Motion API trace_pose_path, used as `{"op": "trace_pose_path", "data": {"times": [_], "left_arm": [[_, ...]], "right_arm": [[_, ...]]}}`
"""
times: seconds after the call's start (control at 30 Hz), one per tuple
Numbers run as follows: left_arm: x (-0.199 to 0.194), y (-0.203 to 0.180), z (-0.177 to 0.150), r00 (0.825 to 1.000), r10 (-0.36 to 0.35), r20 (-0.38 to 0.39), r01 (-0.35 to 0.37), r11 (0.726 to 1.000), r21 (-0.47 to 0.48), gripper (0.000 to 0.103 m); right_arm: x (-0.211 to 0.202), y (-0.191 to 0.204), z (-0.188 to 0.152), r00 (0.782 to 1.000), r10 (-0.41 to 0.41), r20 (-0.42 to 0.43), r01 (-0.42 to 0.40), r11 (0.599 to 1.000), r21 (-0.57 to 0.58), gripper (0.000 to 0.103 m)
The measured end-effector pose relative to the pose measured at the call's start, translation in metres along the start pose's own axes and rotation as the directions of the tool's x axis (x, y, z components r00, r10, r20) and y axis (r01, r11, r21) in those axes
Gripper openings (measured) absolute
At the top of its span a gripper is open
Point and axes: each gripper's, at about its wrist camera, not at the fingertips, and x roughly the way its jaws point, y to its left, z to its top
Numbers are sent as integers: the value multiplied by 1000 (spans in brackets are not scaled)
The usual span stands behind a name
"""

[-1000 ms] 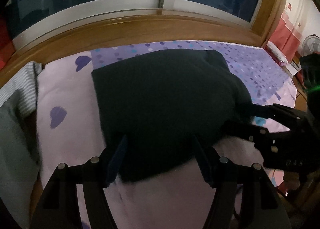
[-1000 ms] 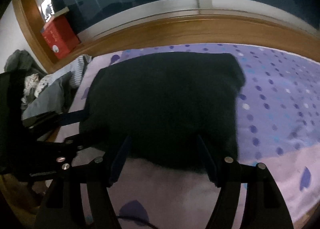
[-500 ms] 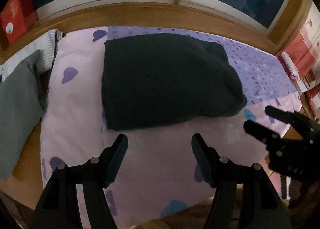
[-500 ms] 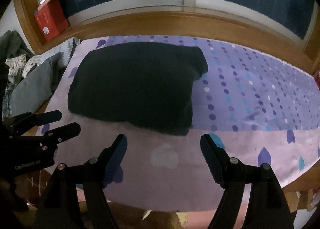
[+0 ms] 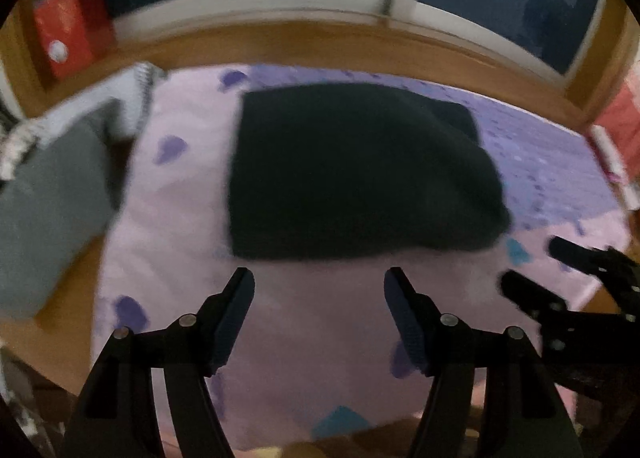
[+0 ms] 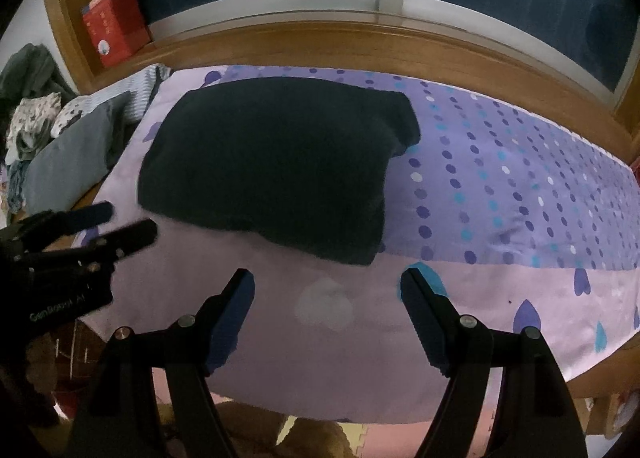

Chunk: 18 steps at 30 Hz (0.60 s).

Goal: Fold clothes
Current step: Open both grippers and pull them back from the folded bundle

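Both tools now clear of garment

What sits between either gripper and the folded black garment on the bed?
Nothing visible. Only bare bedsheet lies between the right gripper, the left gripper and the black garment. Both are open and empty.

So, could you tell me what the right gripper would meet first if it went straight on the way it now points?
Probably the bare pink sheet just short of the dark folded garment; the right gripper is empty, jaws open, and depth is hard to judge.
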Motion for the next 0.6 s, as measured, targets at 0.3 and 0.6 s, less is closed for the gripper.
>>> {"op": "trace_pose_path", "data": {"times": [0.3,0.6], "left_arm": [[-2,-6,-8,999,-5,-44,6,1000,23,69],[2,-14,-11,997,13,-76,-9,998,57,69]], "right_arm": [[0,-5,-2,1000,-2,10,2,1000,6,77],[4,-6,-4,1000,7,2,-7,1000,7,77]]}}
